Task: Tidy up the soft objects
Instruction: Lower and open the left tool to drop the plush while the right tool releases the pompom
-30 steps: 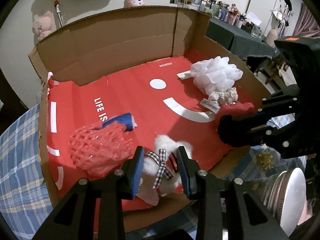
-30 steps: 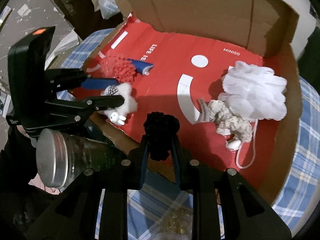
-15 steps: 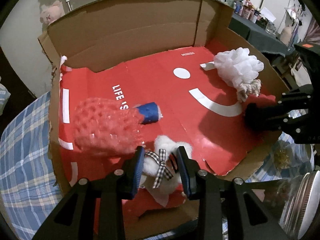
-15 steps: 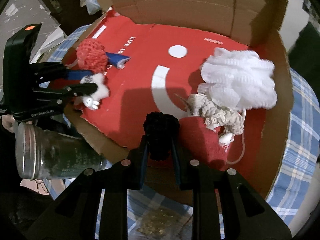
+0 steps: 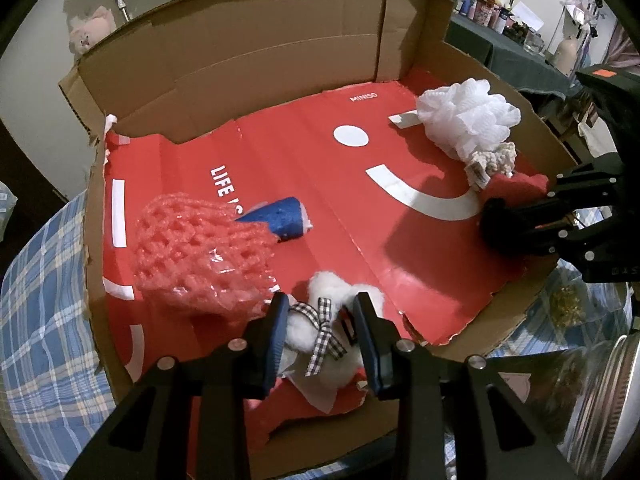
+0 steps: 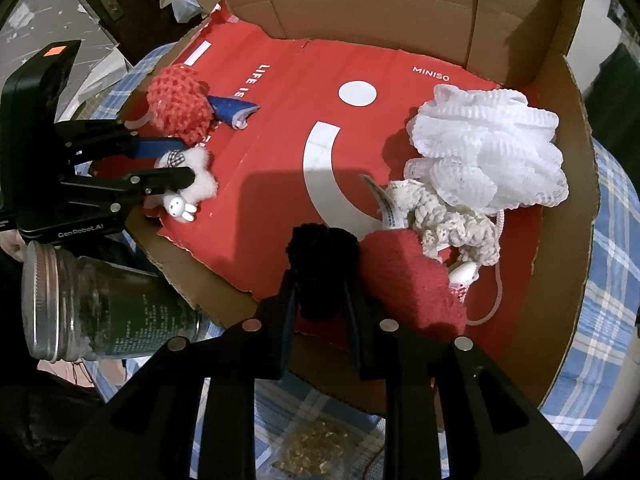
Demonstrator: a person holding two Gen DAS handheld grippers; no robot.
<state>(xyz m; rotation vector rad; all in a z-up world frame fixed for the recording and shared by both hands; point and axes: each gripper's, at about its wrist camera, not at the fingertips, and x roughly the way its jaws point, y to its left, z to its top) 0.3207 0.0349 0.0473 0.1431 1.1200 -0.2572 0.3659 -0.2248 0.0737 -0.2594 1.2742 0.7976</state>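
Note:
My left gripper point(image 5: 320, 318) is shut on a white plush bunny point(image 5: 320, 312) with a checked ribbon, low over the near-left part of the red-lined cardboard box point(image 5: 248, 60). From the right wrist view the same left gripper point(image 6: 188, 160) pinches the white plush bunny point(image 6: 192, 188). My right gripper point(image 6: 320, 280) is shut on a black pompom point(image 6: 322, 248), just above a red knitted piece point(image 6: 408, 280) at the box's near edge. In the left wrist view that right gripper point(image 5: 500, 220) shows with the black pompom point(image 5: 498, 226) at the right.
Inside the box lie a red foam net point(image 5: 192, 252), a blue cloth roll point(image 5: 284, 218), a white mesh puff point(image 6: 488, 152) and a cream knitted piece point(image 6: 444, 216). A glass jar point(image 6: 104, 316) stands outside the box's near-left edge. Blue plaid cloth point(image 6: 612, 264) lies under the box.
Both grippers have tilted further down over the box and come closer to its floor. The pompom now hangs above the red knitted piece. Both grips are unchanged.

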